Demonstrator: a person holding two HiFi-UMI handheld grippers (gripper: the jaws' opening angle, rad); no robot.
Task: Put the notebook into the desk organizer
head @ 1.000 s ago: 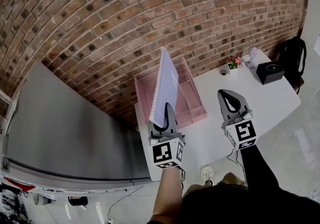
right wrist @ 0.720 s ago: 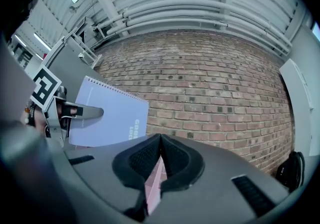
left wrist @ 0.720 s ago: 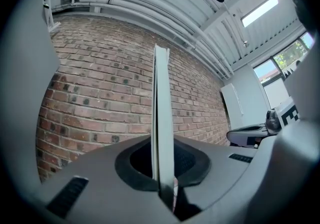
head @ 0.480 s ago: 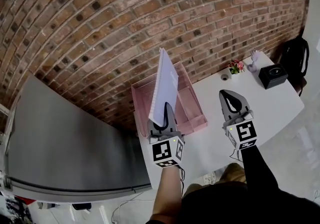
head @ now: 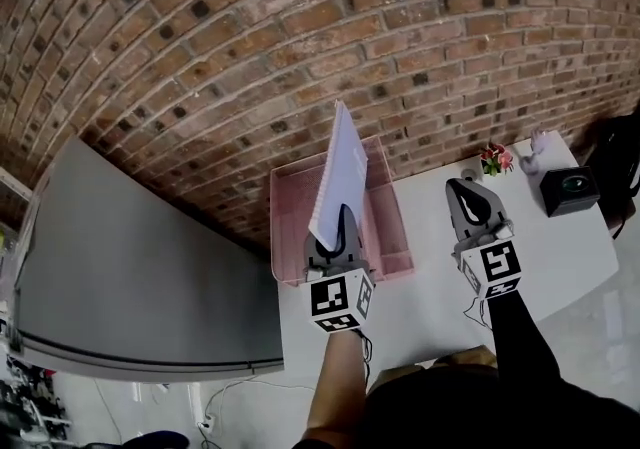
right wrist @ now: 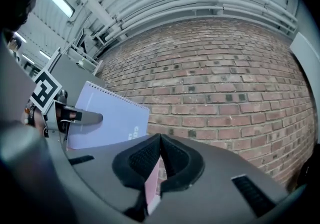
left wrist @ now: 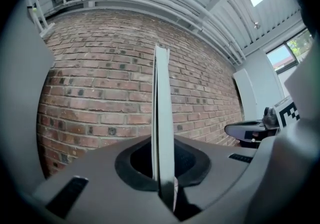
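Now, left gripper point(head: 341, 219): jaws pinched on the notebook's lower edge; the pads clamp both faces in the left gripper view. It points level at the wall.
Notebook point(head: 338, 172): pale lilac cover, spiral-bound along one edge. It stands upright on edge, leaning slightly, and rises out of the left jaws. The left gripper view shows it edge-on, and the right gripper view shows its flat cover with small white print.
Notebook position: in the head view it lines up over the desk organizer's middle. I can't tell if its lower edge is inside the tray walls.
Desk organizer point(head: 383, 212): pink translucent tray at the desk's back left corner, with its rear wall against the bricks. The left gripper sits over its front edge.
Right gripper point(head: 466, 187): jaw tips pressed together, nothing pinched. It hangs over bare desk just right of the organizer, apart from it. A pink sliver shows through the gap behind the tips in the right gripper view.
Desk point(head: 430, 277): white top.
Back right corner: small flower pot point(head: 492, 159) with a black box point(head: 570, 189) beside it. Both are well apart from the organizer.
Brick wall point(head: 300, 37): runs along the desk's back edge.
Grey panel point(head: 130, 267): left of the desk's left edge.
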